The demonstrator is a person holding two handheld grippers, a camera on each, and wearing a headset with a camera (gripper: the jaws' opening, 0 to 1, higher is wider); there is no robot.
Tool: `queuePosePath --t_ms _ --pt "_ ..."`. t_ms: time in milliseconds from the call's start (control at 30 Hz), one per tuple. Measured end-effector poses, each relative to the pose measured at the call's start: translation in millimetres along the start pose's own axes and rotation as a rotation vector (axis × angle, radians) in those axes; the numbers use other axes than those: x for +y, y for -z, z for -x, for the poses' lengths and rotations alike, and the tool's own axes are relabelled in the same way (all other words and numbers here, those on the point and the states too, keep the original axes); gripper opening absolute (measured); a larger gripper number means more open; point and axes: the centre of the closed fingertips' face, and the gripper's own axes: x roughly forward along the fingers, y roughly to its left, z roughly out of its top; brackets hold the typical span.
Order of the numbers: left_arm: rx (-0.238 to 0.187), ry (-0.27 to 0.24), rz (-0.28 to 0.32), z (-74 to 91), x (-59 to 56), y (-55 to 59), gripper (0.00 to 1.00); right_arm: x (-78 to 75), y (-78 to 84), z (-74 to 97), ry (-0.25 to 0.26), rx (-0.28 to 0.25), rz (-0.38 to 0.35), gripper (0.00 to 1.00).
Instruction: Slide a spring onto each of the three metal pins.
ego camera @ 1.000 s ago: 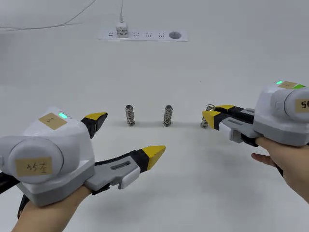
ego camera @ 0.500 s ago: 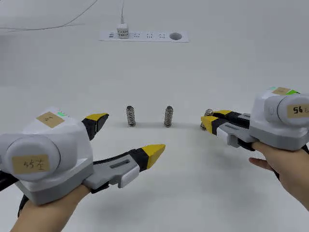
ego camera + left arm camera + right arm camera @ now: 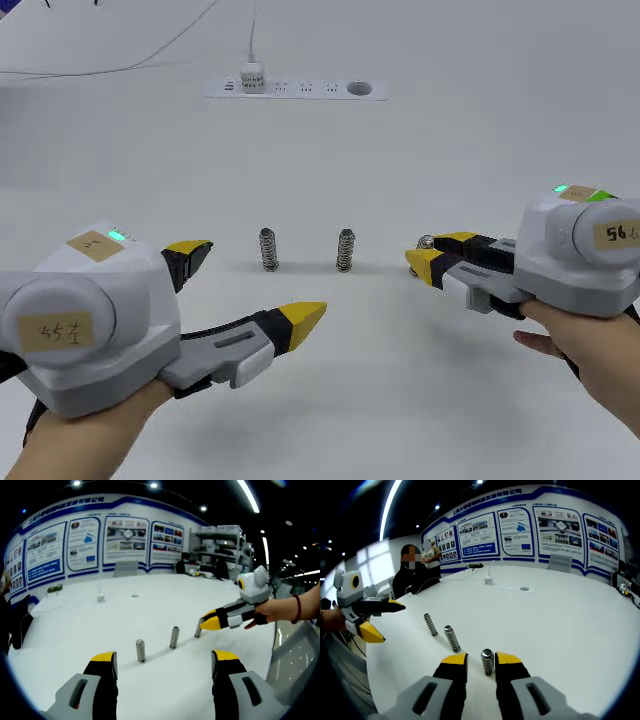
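Three coiled metal springs stand upright in a row on the white table. The left spring (image 3: 268, 249) and the middle spring (image 3: 345, 250) stand free. My right gripper (image 3: 437, 250) reaches in from the right, low over the table, shut on the third spring (image 3: 425, 242). In the right gripper view that spring (image 3: 487, 661) sits between the yellow fingertips of my right gripper (image 3: 481, 658), its lower part hidden. My left gripper (image 3: 247, 283) hovers open, wide apart, in front of the left spring (image 3: 140, 650); nothing is between its jaws.
A white power strip (image 3: 297, 89) with a plugged charger and cable lies at the back of the table. A person (image 3: 412, 575) sits beyond the table's far side in the right gripper view. The table's near edge runs under my right hand (image 3: 272, 630).
My right gripper has dropped lower with the third spring, which now stands lower and straighter at the table. My left gripper has shifted slightly left and stays open.
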Motion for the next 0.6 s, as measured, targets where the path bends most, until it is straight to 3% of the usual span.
queuePosePath --t_ms 367,433,600 --pt "-0.013 0.010 0.005 6.6 -0.3 -9.0 0.82 5.8 -8.1 19.5 0.010 -0.011 -0.003 0.39" --pt "-0.003 0.011 0.003 7.9 -0.4 -7.6 0.82 8.2 -8.5 23.2 0.005 -0.009 -0.006 0.45" --pt "0.017 0.020 0.010 11.6 -1.7 -3.0 0.84 17.3 -8.8 33.3 -0.009 -0.007 0.003 0.51"
